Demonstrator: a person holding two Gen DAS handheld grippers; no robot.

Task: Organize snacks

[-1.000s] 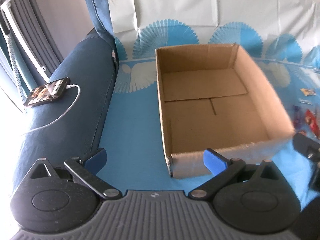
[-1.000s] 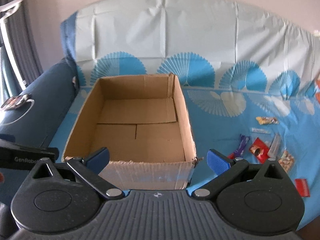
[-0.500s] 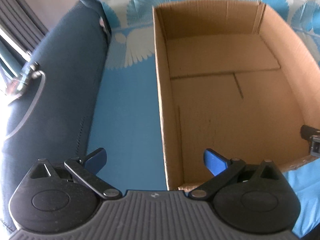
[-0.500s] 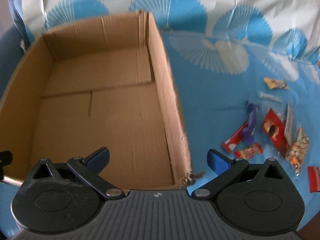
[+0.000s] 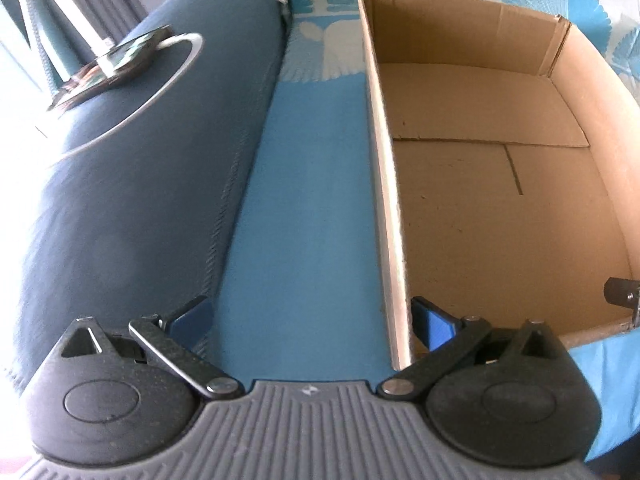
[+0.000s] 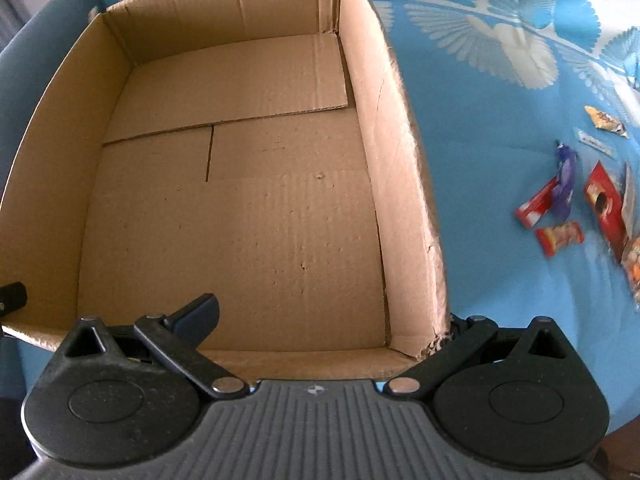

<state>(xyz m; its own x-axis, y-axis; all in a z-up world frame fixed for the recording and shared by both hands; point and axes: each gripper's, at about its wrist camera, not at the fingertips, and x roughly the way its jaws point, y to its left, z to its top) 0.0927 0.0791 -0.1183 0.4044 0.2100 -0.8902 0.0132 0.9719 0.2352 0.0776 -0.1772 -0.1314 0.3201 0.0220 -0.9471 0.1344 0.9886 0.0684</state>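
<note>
Cardboard box (image 6: 248, 208): open-topped, nothing inside, bottom flaps folded flat; it sits on the blue cloth (image 5: 304, 200) with white and pale-blue fan prints.

Left tongs (image 5: 312, 324): spread wide, straddling the box's left wall near the front corner. One blue fingertip (image 5: 434, 322) is inside the box, the other lies outside over the cloth. Neither visibly presses the wall.

Right tongs (image 6: 328, 316): spread wide at the box's front right corner, where the cardboard edge is frayed. The left fingertip (image 6: 196, 316) is inside the box; the right one is hidden behind the wall, so contact cannot be told.

Snacks: loose on the cloth well to the right of the box, none in it. Listed: red bar wrapper (image 6: 538, 204), purple wrapper (image 6: 566, 180) lying across it, small red packet (image 6: 560, 237), larger red pack (image 6: 606, 204), clear bag of nuts (image 6: 634, 264) at the frame's edge, a golden sweet (image 6: 604, 119) and a thin white stick pack (image 6: 594, 142) farther back.

Dark blue sofa arm (image 5: 132, 184): left of the box. A phone (image 5: 108, 62) lies on it with a white cable (image 5: 160, 88) attached.
</note>
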